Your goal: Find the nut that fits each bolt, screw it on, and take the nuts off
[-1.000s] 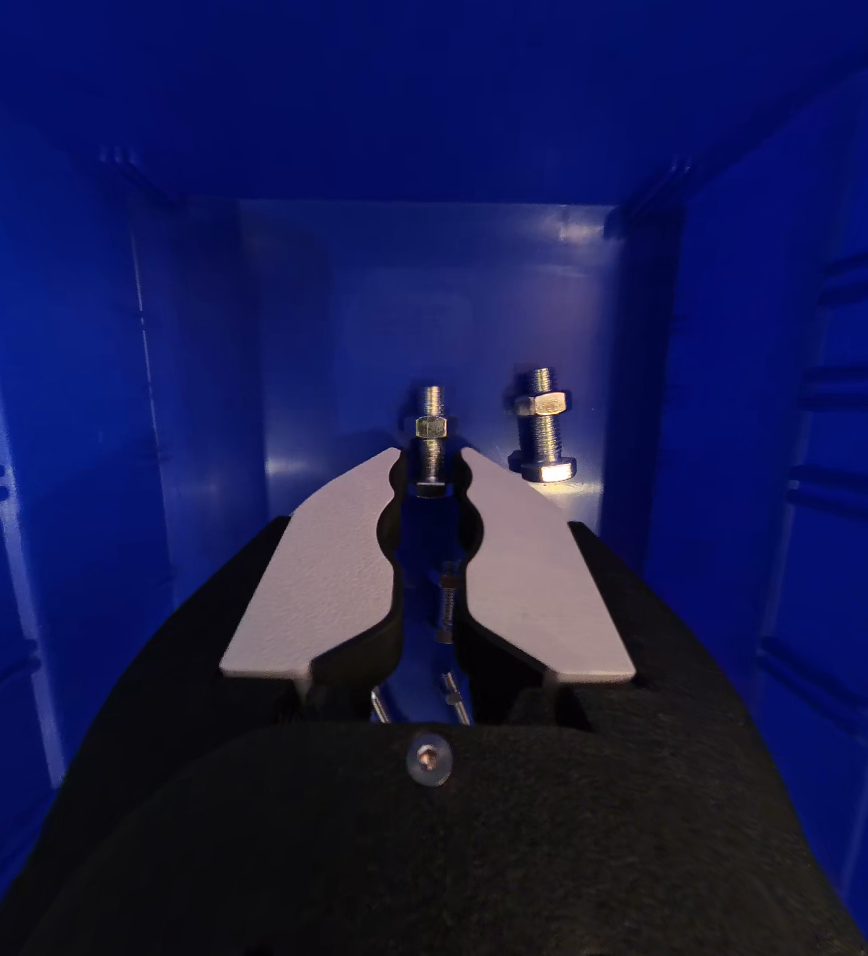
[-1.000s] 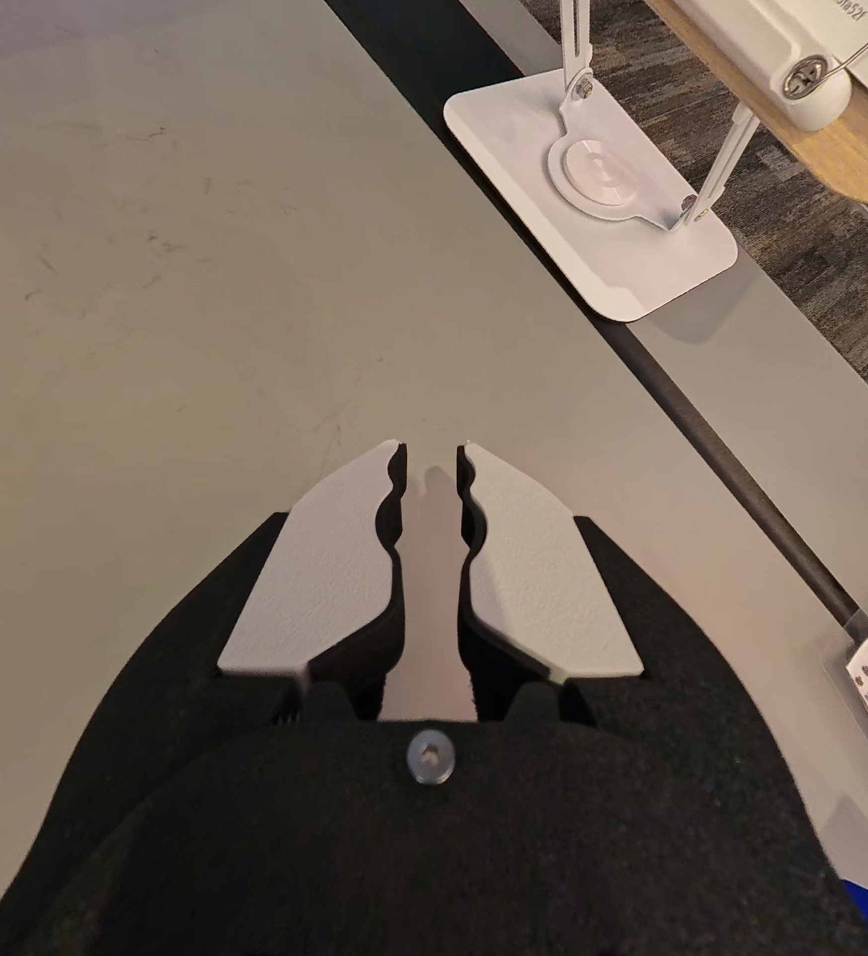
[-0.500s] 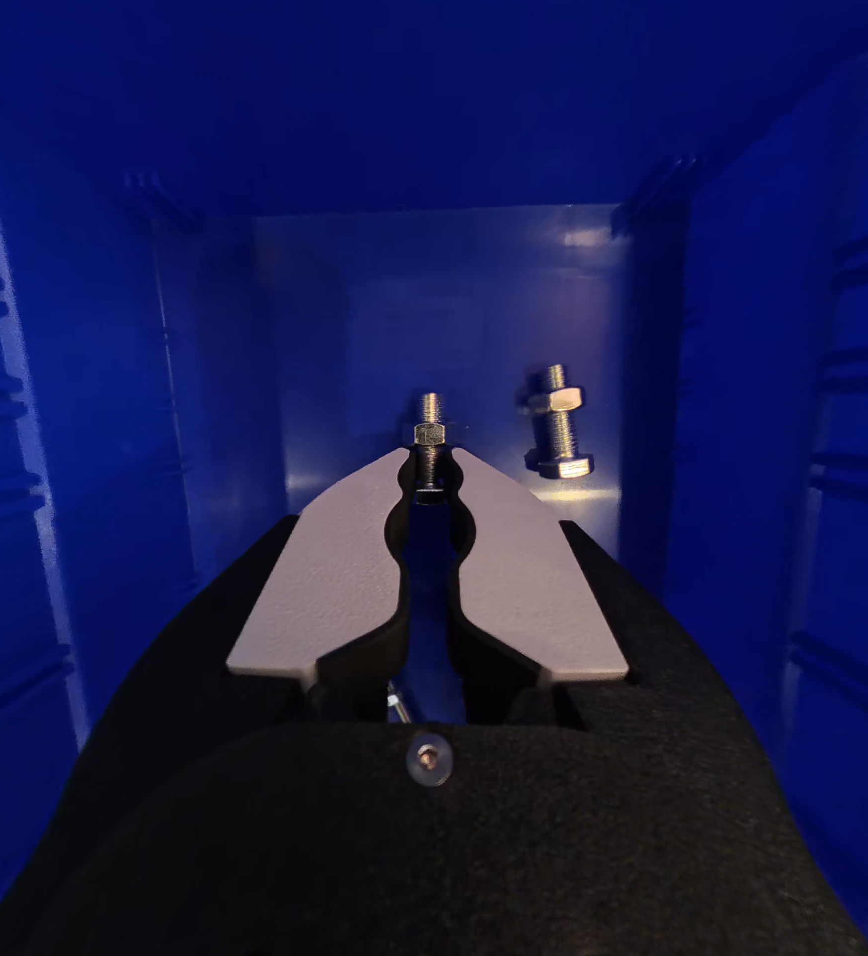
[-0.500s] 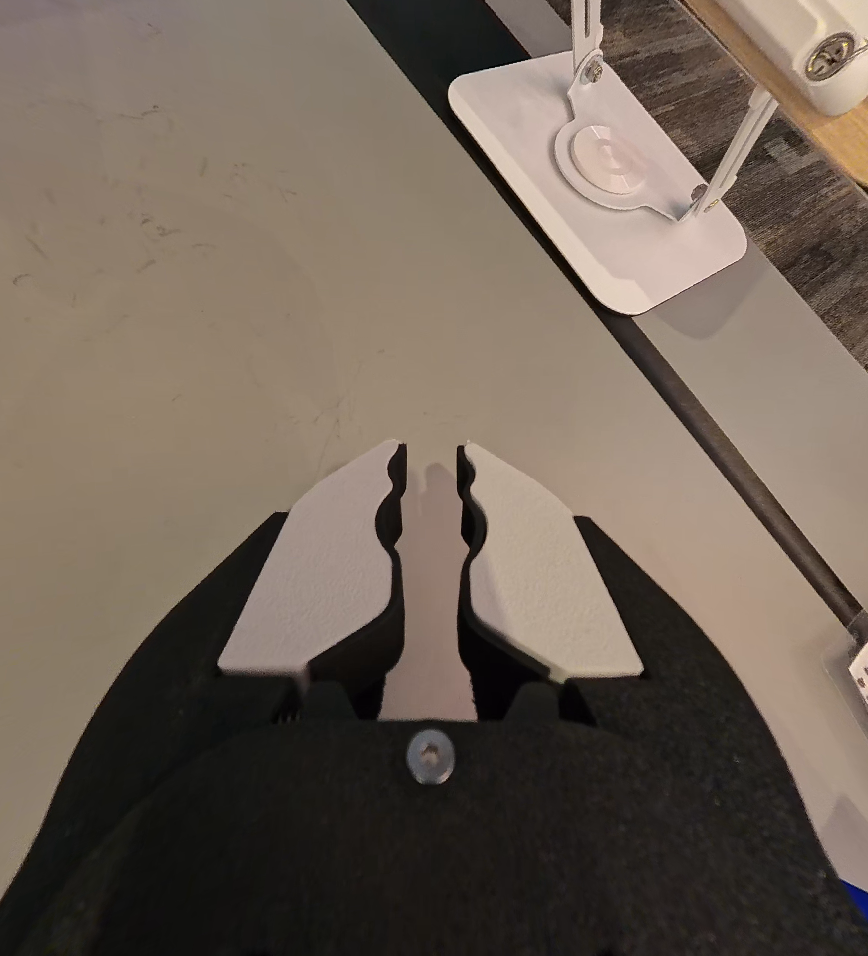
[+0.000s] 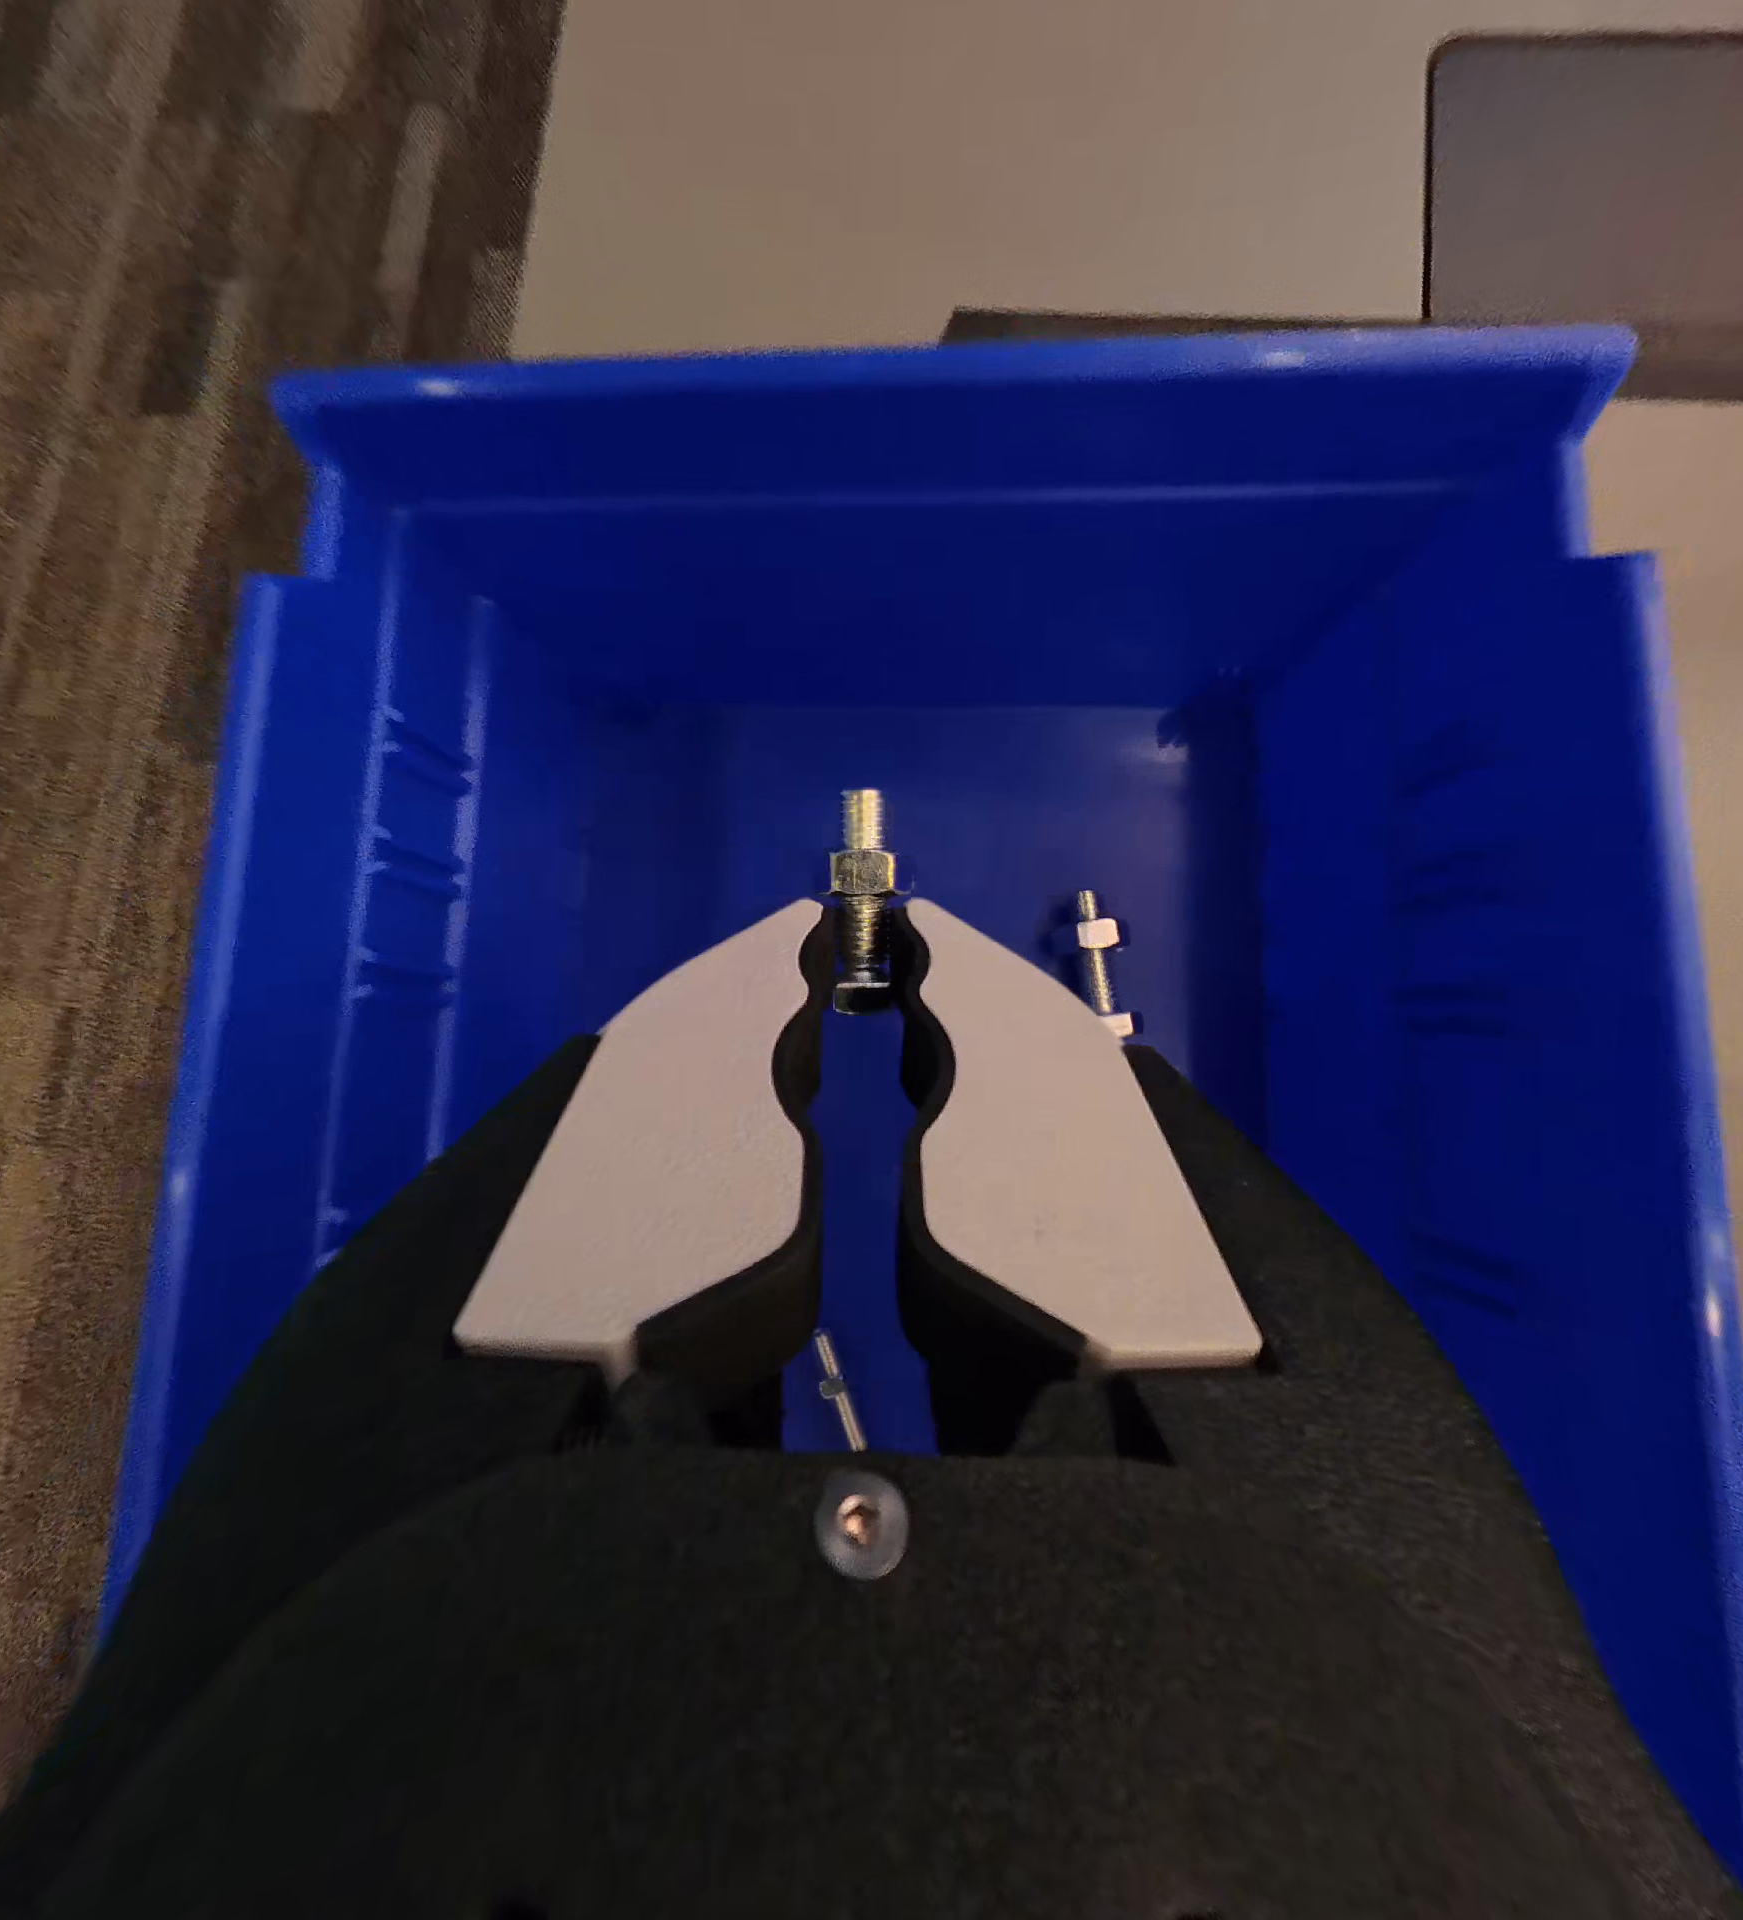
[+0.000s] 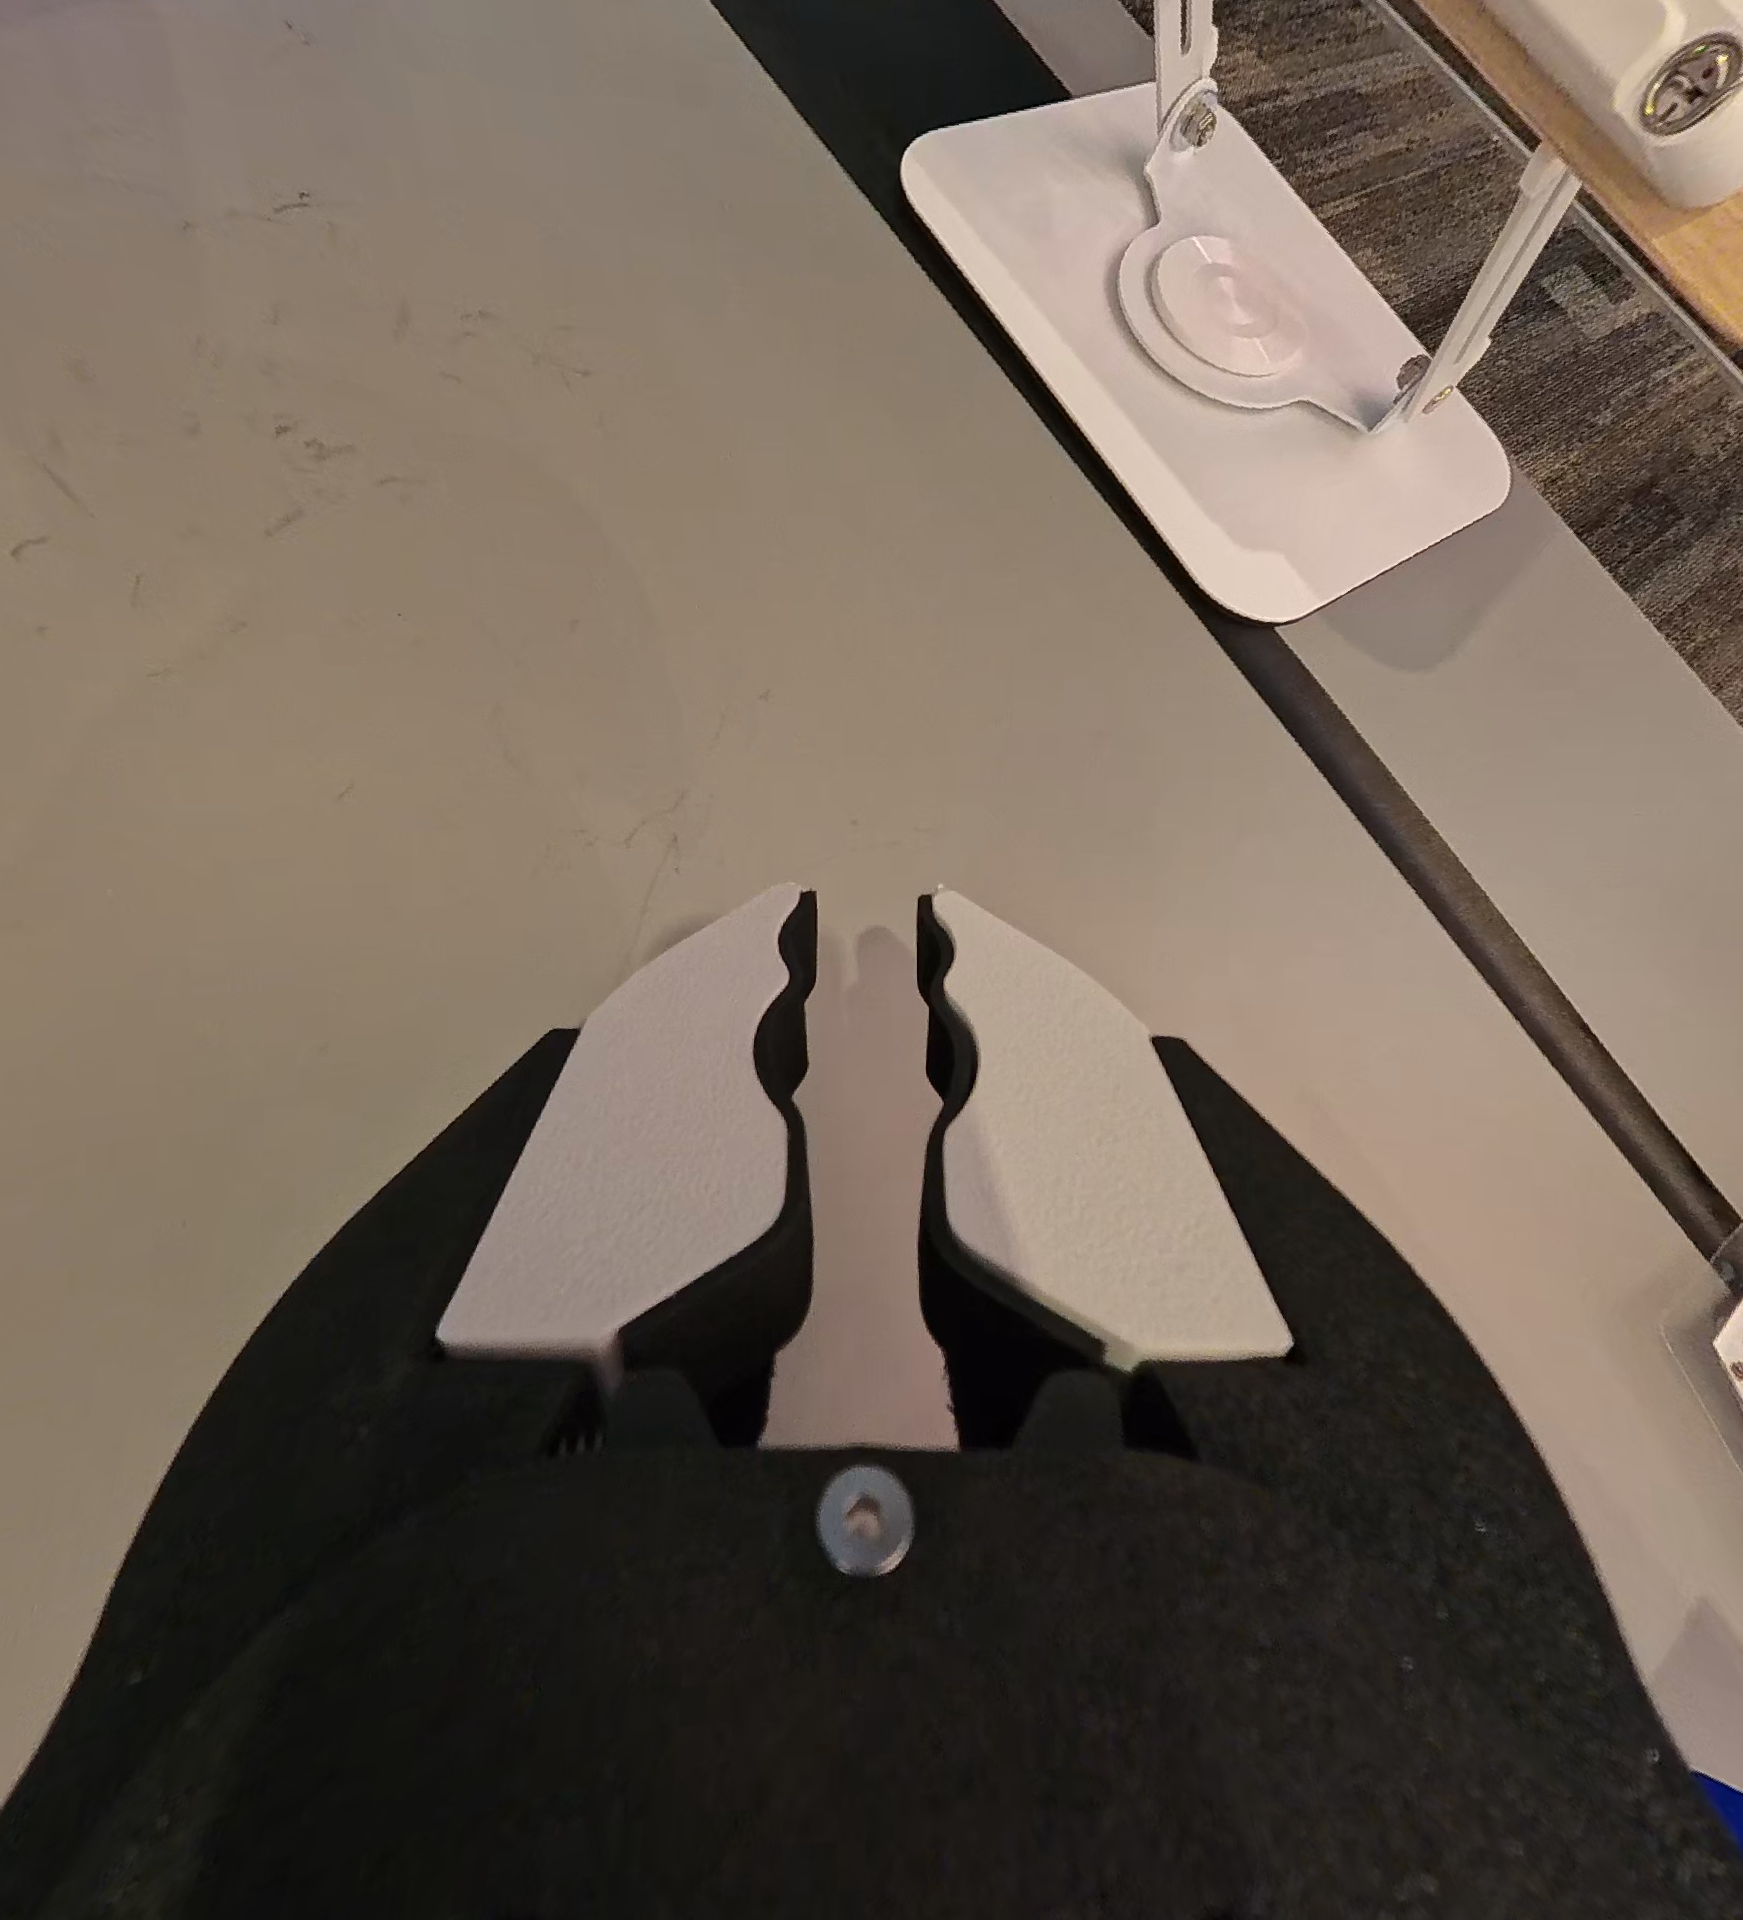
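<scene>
Surface: grey (image 6: 431, 520), bare beneath the right tongs (image 6: 867, 904) (jaws slightly parted, holding nothing).
Left tongs (image 5: 862, 914): clamped on a bolt (image 5: 862, 914), nut (image 5: 862, 871) threaded on.
Bin: blue (image 5: 1469, 935), below the held bolt; thinner bolt (image 5: 1095, 956) inside.

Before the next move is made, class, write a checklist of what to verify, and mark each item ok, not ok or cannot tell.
1. Left claw shut on the silver steel bolt with a hex nut: ok.
2. Bolt raised above the blue plastic bin: ok.
3. Nut on the thread: ok; how tight, cannot tell.
4. Right claw free to turn the nut: ok, jaws slightly apart over the grey tabletop.
5. Thin bolt with white nuts lying in the bin: ok.
</scene>
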`<state>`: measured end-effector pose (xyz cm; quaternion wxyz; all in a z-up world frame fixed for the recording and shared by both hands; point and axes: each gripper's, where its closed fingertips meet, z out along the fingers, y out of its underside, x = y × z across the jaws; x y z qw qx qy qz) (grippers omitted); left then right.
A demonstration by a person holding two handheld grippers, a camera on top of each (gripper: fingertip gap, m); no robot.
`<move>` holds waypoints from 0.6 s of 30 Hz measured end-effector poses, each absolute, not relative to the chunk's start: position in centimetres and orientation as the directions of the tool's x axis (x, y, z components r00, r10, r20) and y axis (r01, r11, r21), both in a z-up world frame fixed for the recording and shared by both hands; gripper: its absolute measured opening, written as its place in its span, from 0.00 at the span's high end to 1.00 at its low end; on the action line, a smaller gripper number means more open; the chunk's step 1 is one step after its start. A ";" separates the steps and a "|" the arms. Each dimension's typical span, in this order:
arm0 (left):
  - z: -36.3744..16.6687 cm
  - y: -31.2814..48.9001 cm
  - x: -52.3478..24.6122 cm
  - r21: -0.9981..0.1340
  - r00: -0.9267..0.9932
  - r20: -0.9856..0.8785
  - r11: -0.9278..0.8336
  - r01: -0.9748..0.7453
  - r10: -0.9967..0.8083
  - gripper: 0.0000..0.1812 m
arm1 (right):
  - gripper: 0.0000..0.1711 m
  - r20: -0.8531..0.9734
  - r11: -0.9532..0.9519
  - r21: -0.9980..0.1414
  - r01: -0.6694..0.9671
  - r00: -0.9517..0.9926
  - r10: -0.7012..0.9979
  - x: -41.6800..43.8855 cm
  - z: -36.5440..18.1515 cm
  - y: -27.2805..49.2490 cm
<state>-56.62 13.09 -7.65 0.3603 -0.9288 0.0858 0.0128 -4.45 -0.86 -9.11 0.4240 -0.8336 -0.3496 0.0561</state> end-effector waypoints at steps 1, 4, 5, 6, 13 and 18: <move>-7.0 13.1 -56.7 -0.684 0.985 -0.098 -0.709 -0.172 -0.144 0.95 | 0.90 0.203 -0.396 -0.746 0.536 0.749 0.631 -4.5 -9.1 -0.9; -4.9 13.0 -56.6 -0.732 0.984 -0.118 -0.658 -0.177 -0.133 0.95 | 0.90 0.206 -0.395 -0.743 0.540 0.747 0.632 -4.5 -9.2 -0.9; -4.2 13.0 -56.5 -0.748 0.984 -0.123 -0.639 -0.178 -0.131 0.95 | 0.90 0.208 -0.395 -0.742 0.541 0.747 0.632 -4.5 -9.2 -0.9; -3.4 12.9 -56.3 -0.765 0.983 -0.128 -0.618 -0.181 -0.129 0.95 | 0.90 0.210 -0.395 -0.741 0.543 0.746 0.632 -4.5 -9.2 -0.9; 3.8 11.7 -50.3 -0.891 0.956 -0.177 -0.374 -0.256 -0.233 0.95 | 0.90 0.212 -0.391 -0.743 0.543 0.745 0.632 -4.5 -9.1 -0.9; 7.9 7.3 -36.6 -0.969 0.761 -0.039 -0.163 -0.188 -0.648 0.95 | 0.90 0.213 -0.380 -0.752 0.538 0.745 0.632 -4.6 -8.6 -0.9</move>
